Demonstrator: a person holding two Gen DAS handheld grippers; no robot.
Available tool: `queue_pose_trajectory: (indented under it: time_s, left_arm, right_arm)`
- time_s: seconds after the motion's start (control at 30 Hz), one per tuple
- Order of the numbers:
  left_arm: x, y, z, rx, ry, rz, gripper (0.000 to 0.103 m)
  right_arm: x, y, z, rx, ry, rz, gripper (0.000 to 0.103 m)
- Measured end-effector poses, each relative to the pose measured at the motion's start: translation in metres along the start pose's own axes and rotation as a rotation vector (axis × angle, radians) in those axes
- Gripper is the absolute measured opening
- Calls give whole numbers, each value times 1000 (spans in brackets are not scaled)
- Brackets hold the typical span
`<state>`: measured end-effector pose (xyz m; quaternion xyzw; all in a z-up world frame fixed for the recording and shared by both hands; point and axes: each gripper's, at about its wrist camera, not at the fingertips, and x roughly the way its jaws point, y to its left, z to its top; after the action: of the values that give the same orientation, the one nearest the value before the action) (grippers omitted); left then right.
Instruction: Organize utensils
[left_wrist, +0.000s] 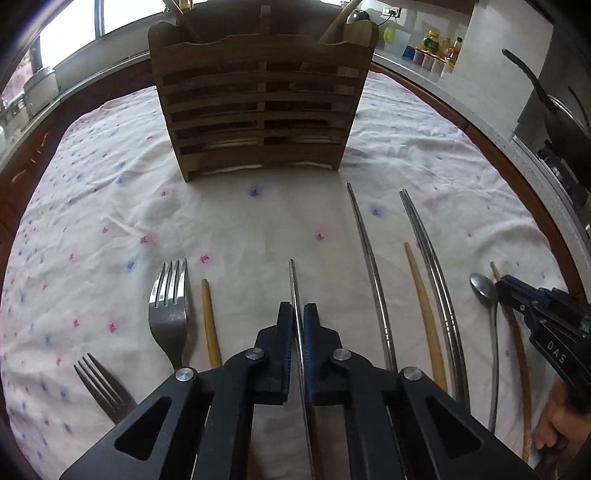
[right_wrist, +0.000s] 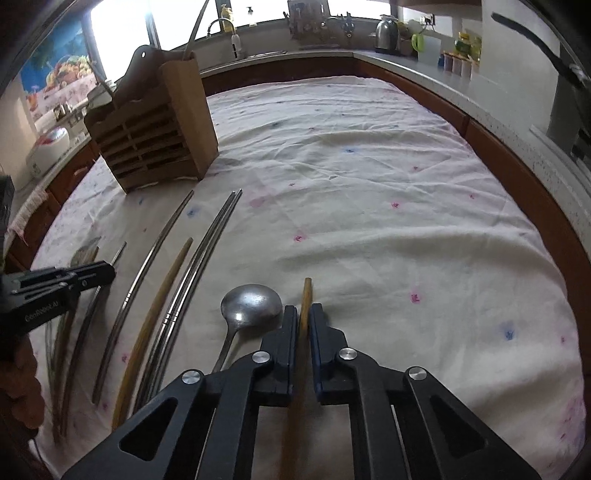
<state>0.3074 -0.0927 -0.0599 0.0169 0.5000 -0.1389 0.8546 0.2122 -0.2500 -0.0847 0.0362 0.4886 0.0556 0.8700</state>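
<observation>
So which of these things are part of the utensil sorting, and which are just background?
Job:
- wooden holder
- metal chopstick in the left gripper
- wooden chopstick in the right gripper
- spoon
- two forks
- loose chopsticks

Background:
- kettle
- spice jars
- tablecloth

Both wrist views angled down, close over shared tablecloth (left_wrist: 240, 221), wooden holder (right_wrist: 155, 136) beyond

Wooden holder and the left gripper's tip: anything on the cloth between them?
Nothing: in the left wrist view, only bare cloth separates the wooden holder from the left gripper.
</observation>
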Motion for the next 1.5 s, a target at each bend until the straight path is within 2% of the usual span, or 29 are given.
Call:
queue_pose_trajectory:
  time_s: [0.13,0.33,0.5,0.9,1.17,1.5]
  left_arm:
    - [-8,6,-5,-24,-4,-24,3]
    - [-32,13,-9,-56,-42,-74,2]
    - [-65,17,-11,-66,-108,-121,2]
    - [-149,30,-32,-82,-253,-182,2]
    - [-197,47,-46,-134,-351,-226,2]
    - [-210,56,-53,-155,-391,-229,2]
  right_arm:
    - [-4,-3,-1,39,8,63,6]
    - [-26,-1,3,52,-42,104,6]
    - [-53,1,12,51,-104,131,6]
    - [-111,18,26,22,-236,189,6]
    - [-145,30,38,-1,-333,222,6]
    - [-161,39,49,-17,-390,248,6]
